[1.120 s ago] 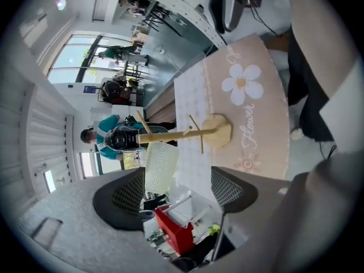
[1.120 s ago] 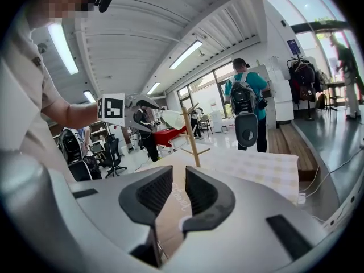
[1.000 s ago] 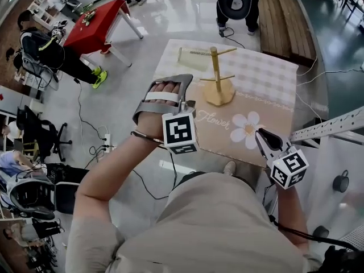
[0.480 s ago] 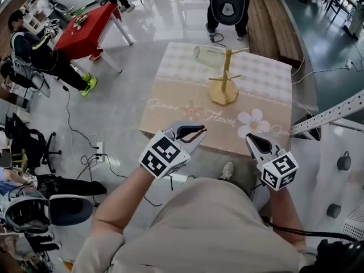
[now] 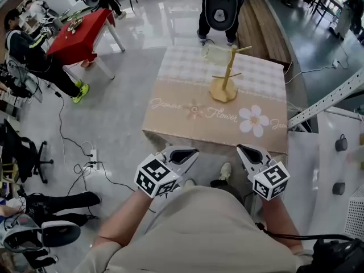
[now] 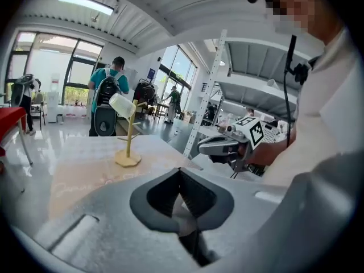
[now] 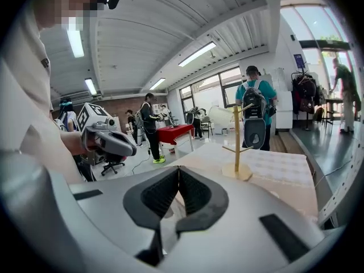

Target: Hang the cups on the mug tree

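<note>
The wooden mug tree (image 5: 224,78) stands on the far half of the cloth-covered table (image 5: 176,124). A pale cup (image 5: 212,52) hangs from its upper left peg, seen also as the cup (image 6: 121,104) on the tree (image 6: 129,147) in the left gripper view. In the right gripper view the tree (image 7: 237,147) shows with bare side pegs. My left gripper (image 5: 192,150) and right gripper (image 5: 240,147) hover short of the table's near edge, close to my body. Both are closing their last bit, jaws together, with nothing between them.
A person with a dark backpack (image 5: 220,7) stands just beyond the table's far edge. A red table (image 5: 77,36) and seated people are at the far left, and cables (image 5: 94,158) lie on the floor to the left. A white metal rack (image 5: 333,98) is at the right.
My left gripper pulled back from over the table to beside my body, and its jaws shut. The right gripper's jaws also shut. The view drew back from the table.
</note>
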A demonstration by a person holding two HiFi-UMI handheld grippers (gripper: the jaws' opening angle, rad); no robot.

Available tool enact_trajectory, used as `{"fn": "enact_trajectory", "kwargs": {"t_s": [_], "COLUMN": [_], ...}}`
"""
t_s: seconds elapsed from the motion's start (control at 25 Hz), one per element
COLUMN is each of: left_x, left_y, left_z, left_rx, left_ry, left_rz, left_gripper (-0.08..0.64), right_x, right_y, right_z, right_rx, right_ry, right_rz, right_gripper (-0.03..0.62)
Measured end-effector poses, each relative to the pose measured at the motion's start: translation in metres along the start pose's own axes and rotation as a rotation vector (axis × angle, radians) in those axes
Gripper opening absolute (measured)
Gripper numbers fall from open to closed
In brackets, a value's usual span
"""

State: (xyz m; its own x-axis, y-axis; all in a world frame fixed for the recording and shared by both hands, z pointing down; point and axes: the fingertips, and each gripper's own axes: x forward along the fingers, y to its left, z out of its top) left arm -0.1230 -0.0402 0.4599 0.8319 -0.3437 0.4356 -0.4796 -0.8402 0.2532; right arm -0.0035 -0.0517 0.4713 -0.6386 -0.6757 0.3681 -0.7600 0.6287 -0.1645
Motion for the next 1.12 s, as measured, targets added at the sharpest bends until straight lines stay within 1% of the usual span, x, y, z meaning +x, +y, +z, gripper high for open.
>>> {"fn": "enact_trajectory", "kwargs": {"t_s": [0.08, 0.2, 0.32, 0.44, 0.64, 0.8, 0.96, 1.12], "left_x": [-0.01, -0.02, -0.028, -0.034, -0.03, -0.025, -0.021, -0.023], "left_y": [-0.011, -0.025, -0.03, -0.035, -0.05, -0.062, -0.062, -0.058], "left_z": [-0.012, -0.027, -0.037, -0.039, -0.043, -0.038, -0.039, -0.042], "left_rx": [0.009, -0.022, -0.012, 0.002, -0.002, 0.031, 0.037, 0.029], "left_ry": [0.011, 0.008, 0.017, 0.019, 0.034, 0.042, 0.046, 0.053], "left_rz": [-0.019, -0.067, -0.074, -0.086, -0.123, -0.147, -0.167, -0.169], "left_gripper": [0.008, 0.008, 0.008, 0.008, 0.008, 0.008, 0.008, 0.008], "right_x": [-0.004, -0.008, -0.011, -0.014, -0.018, -0.016, -0.015, -0.012], "right_y": [0.018, 0.039, 0.053, 0.063, 0.073, 0.082, 0.088, 0.093], "right_z": [-0.005, -0.016, -0.026, -0.029, -0.033, -0.028, -0.029, -0.028], "right_rx": [0.001, 0.005, 0.016, 0.021, 0.047, 0.06, 0.065, 0.064], "right_ry": [0.005, 0.016, 0.03, 0.035, 0.04, 0.036, 0.042, 0.056], "right_rz": [-0.006, -0.007, -0.013, -0.018, -0.006, 0.007, 0.01, 0.019], "right_gripper": [0.015, 0.015, 0.014, 0.014, 0.014, 0.014, 0.014, 0.014]}}
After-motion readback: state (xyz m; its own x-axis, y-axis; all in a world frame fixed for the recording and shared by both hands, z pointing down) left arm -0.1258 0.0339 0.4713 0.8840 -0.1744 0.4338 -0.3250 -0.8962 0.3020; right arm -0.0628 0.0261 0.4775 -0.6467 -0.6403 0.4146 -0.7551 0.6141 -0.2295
